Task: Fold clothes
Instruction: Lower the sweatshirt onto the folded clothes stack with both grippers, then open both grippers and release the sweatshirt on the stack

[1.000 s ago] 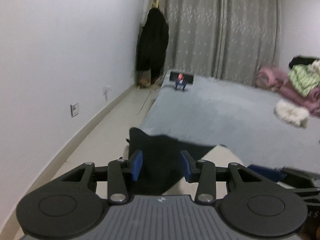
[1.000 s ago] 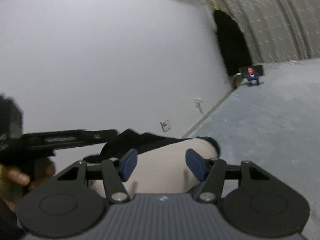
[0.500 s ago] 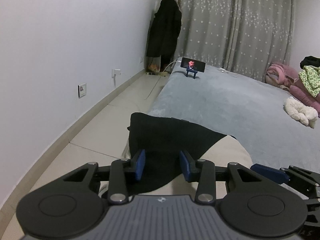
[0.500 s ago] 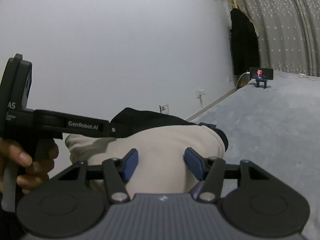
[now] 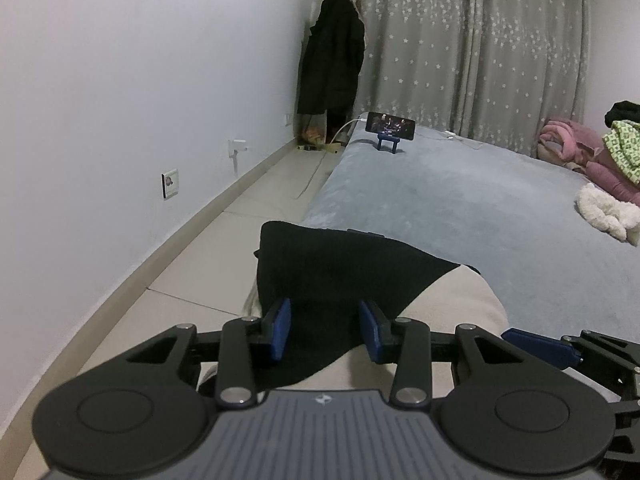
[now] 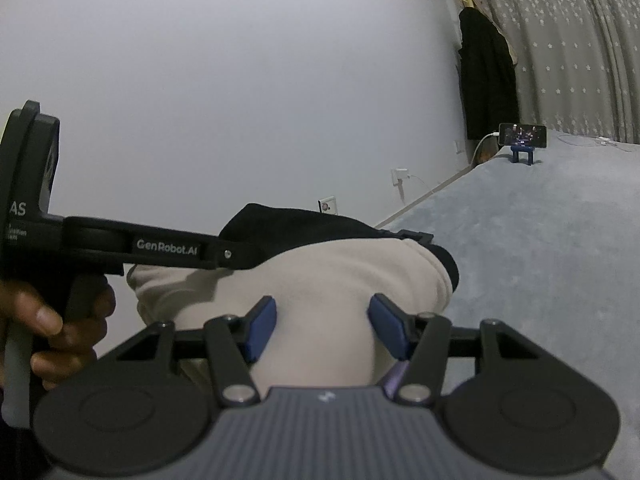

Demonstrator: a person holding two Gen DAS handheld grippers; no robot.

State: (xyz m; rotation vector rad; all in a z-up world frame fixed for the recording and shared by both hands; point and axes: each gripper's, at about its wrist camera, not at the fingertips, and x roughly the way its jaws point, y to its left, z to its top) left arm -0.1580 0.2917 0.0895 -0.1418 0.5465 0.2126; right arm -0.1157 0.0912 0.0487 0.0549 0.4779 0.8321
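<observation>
Left gripper (image 5: 325, 330) up close, blue pads spread apart, and the black part of a folded black-and-cream garment (image 5: 352, 276) sits right in the gap between them. Whether the pads actually press the cloth, I cannot tell; they stand wide, not closed together. Just to its right, the tip of the right gripper (image 5: 538, 346) pokes in at the edge of the left wrist view.

Over to the right gripper (image 6: 323, 330): pads also apart, the cream fabric (image 6: 320, 280) of the same garment bulging up between and ahead of them. To its left, the left gripper's body (image 6: 120, 248) reaches across with its tip against the dark top of the bundle, and a hand (image 6: 52, 332) wraps the handle below it.

The bundle sits at the near edge of a grey bed (image 5: 480, 208) that runs ahead and to the right of both tools. Far ahead on the bed, a phone (image 5: 391, 123) on a small blue stand, screen lit, a white cable trailing off it. Off to the far right of the left tool, a fluffy white item (image 5: 604, 212) and a heap of pink and green clothes (image 5: 588, 152). Ahead left, a black coat (image 5: 332, 60) hangs beside star-patterned curtains (image 5: 480, 48); a white wall (image 5: 140, 100) with a socket (image 5: 169, 184) runs down the left, tiled floor below.
</observation>
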